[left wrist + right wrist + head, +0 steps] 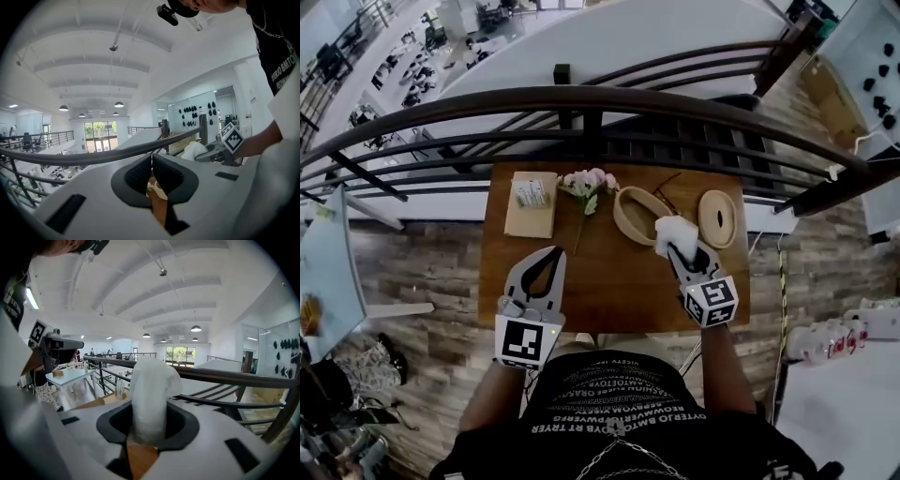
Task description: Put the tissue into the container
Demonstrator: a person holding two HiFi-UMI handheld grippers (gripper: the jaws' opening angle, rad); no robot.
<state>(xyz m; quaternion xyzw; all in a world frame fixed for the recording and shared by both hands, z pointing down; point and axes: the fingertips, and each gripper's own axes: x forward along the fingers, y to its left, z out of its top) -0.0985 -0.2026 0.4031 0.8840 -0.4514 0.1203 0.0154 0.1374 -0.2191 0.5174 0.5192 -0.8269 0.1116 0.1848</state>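
Observation:
A crumpled white tissue (674, 232) stands up between the pads of my right gripper (682, 251), which is shut on it a little above the wooden table (619, 281). In the right gripper view the tissue (150, 390) fills the gap between the jaws. The oval wooden container (637, 215) lies open just left of the tissue, at the table's far side. Its oval lid (717, 217) lies flat to the right. My left gripper (555, 253) hovers over the table's left half with its jaws together and nothing in them. It is apart from the tissue.
A tissue box (531, 201) lies on the table's far left, with a sprig of pink flowers (589, 182) beside it. A dark metal railing (581, 103) runs just beyond the table's far edge, over a drop to a lower floor. A person's torso is at the near edge.

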